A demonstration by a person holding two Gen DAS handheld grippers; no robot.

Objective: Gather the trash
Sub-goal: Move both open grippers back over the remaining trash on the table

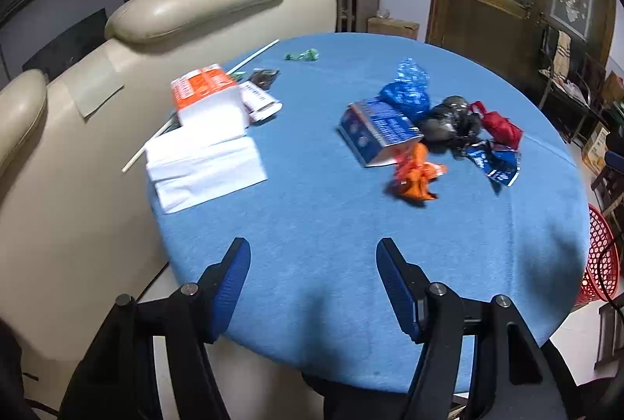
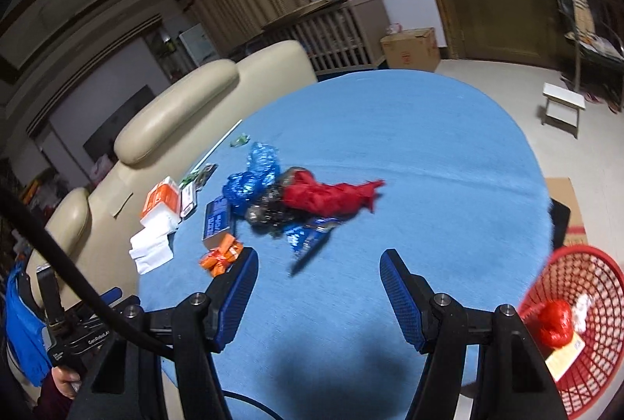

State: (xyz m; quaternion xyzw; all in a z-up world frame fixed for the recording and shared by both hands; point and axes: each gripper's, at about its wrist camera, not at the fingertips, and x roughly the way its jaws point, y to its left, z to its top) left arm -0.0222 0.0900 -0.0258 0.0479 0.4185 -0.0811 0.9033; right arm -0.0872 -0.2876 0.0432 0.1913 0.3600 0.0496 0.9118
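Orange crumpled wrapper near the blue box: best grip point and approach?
Pinch the orange wrapper at its raised, bunched middle, coming from above on its near side, which looks open; the blue box crowds its far side. Either open gripper probably spans it.

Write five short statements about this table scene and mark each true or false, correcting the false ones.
1. Both hand-held grippers are open with nothing between their pads. True: left hand-held gripper, right hand-held gripper.
2. The red plastic mesh basket is empty. False: it holds a red crumpled bag and a yellowish card.
3. The round table wears a blue fabric cloth. True.
4. The orange crumpled wrapper lies inside the basket. False: it lies on the table beside the blue cardboard box.
5. The stack of white paper napkins sits at the table's edge nearest the cream leather armchair. True.
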